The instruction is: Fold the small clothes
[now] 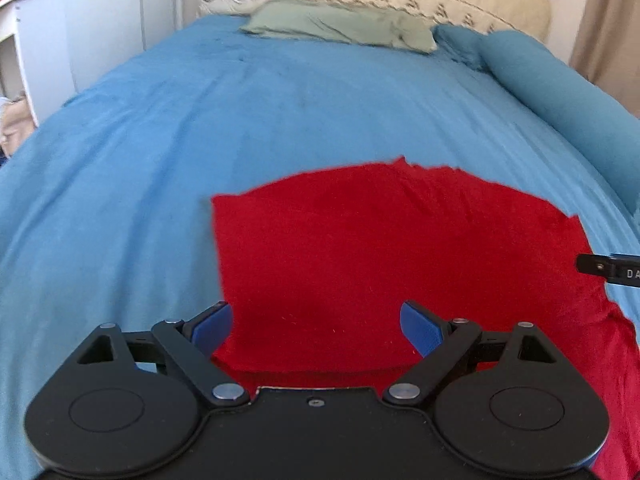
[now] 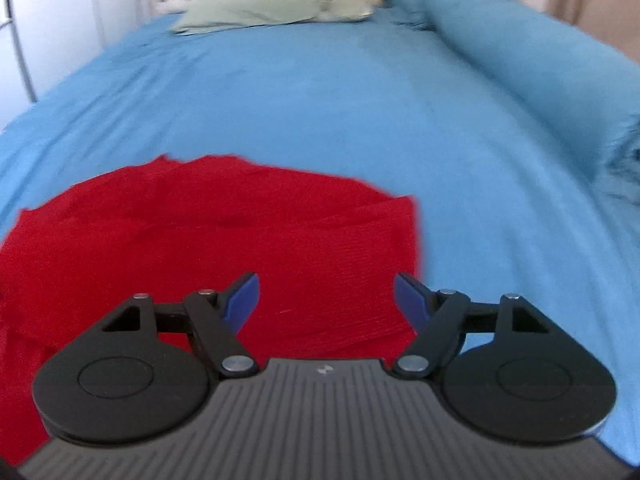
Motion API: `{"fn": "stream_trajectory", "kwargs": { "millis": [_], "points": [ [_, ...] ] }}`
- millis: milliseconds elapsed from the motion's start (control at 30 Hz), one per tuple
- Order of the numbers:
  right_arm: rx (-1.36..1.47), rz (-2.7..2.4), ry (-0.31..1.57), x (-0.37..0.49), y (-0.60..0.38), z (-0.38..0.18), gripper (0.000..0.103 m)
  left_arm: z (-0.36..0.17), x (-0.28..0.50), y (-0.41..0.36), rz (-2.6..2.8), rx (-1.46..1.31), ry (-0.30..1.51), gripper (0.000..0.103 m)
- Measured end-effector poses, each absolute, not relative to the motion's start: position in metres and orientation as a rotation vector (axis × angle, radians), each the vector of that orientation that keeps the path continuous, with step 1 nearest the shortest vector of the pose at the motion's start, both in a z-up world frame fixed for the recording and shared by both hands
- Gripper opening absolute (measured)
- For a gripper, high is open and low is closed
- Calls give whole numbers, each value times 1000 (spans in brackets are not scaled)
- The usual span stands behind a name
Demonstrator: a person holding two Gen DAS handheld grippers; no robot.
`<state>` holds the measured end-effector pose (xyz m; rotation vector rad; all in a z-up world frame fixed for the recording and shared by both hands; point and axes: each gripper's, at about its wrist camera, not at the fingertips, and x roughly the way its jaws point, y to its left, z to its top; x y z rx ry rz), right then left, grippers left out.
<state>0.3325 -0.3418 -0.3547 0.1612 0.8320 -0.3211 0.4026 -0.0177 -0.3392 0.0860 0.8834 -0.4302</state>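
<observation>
A: Left wrist view first. What is there?

B: The left gripper [image 1: 316, 326] hangs with its blue pads spread wide and nothing between them. Below it a red garment [image 1: 380, 248] lies flat on the blue bedspread [image 1: 200, 128], folded, I think (the far edge is blurred). A black bit of the right gripper [image 1: 608, 270] pokes in from the right edge.

A: And the right wrist view?

B: The right gripper [image 2: 326, 300] is spread wide too, gripping nothing, above the garment's right edge. A green pillow [image 2: 272, 10] lies at the head of the bed, and a rolled blue blanket [image 2: 540, 68] runs along the right side.
</observation>
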Motion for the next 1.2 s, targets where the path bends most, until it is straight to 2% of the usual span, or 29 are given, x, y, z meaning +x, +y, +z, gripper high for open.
{"fn": "stream_trajectory", "kwargs": {
  "millis": [167, 300, 533, 767, 900, 1033, 1200],
  "points": [
    [222, -261, 900, 341, -338, -382, 90, -371, 416, -20, -421, 102, 942, 93],
    [234, -262, 894, 339, -337, -395, 93, -381, 416, -26, -426, 135, 922, 100],
    [272, -251, 829, 311, -354, -358, 93, -344, 399, -11, -402, 126, 894, 100],
    [270, -293, 760, 240, -368, -280, 93, -278, 335, 32, -303, 139, 833, 100],
    [313, -233, 725, 183, -366, -242, 103, -250, 282, 54, -293, 122, 848, 103],
    [308, -212, 712, 118, -357, -226, 103, -242, 225, 71, -269, 149, 900, 103],
    [224, -243, 822, 46, -339, -236, 103, -259, 163, 95, -303, 97, 1043, 103]
  ]
}}
